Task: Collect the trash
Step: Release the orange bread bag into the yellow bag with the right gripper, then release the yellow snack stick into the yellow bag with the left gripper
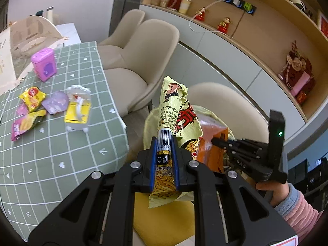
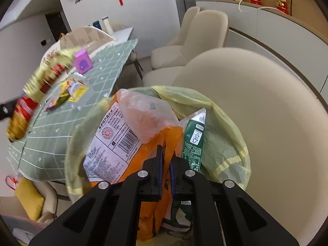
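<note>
Blue-padded black jaws of the left gripper point(image 1: 164, 143) are clamping a long pale-yellow crinkled snack wrapper point(image 1: 172, 110) with red lettering, holding it upright over a waste bin lined with a pale-yellow plastic bag point(image 2: 229, 143). Beside it, the right gripper point(image 2: 166, 160) is reaching down into that bin; its jaws are standing slightly apart around the edge of an orange-and-clear plastic food bag point(image 2: 131, 135), and whether the pads are pressing on it I cannot tell. A green printed carton point(image 2: 193, 143) is leaning just beside the orange bag inside the liner. Farther out, a green grid-patterned tablecloth point(image 1: 51, 143) is carrying more litter: small yellow and purple wrappers point(image 1: 32, 106), a clear blister pack point(image 1: 78, 106) and a pink plastic box point(image 1: 44, 63). Beige upholstered chairs point(image 1: 133, 61) are standing beyond.
</note>
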A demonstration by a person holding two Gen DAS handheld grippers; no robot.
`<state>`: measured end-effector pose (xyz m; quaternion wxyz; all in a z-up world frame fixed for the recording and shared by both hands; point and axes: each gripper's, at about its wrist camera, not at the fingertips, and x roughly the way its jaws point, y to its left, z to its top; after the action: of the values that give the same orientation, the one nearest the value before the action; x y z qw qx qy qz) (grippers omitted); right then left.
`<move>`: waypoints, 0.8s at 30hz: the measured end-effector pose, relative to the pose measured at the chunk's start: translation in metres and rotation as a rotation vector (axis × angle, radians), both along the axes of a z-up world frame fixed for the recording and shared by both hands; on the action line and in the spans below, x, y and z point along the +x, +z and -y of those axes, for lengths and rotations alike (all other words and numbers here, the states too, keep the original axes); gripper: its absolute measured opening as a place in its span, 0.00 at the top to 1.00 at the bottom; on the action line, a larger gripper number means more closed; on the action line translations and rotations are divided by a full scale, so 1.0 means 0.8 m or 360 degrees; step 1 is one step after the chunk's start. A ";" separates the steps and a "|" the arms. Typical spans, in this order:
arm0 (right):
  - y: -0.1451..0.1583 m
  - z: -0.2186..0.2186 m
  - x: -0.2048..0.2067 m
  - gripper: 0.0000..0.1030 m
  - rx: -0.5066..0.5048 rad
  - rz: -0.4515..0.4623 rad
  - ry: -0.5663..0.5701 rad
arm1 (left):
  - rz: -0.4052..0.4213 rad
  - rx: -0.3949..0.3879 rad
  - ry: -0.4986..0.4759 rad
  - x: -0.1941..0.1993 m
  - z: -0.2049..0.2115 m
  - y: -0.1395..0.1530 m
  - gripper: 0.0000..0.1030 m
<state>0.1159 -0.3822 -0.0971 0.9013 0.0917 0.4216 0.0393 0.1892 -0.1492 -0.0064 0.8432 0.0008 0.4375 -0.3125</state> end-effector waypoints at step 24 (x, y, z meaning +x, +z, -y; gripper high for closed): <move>0.084 0.108 -0.092 0.56 0.0118 0.0333 -0.0290 | -0.0236 0.0397 -0.0123 -0.023 0.167 -0.102 0.88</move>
<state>0.0425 -0.4684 -0.0296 0.9362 0.1580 0.3136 -0.0177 0.1711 -0.2827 -0.0878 0.7893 0.0994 0.5336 -0.2870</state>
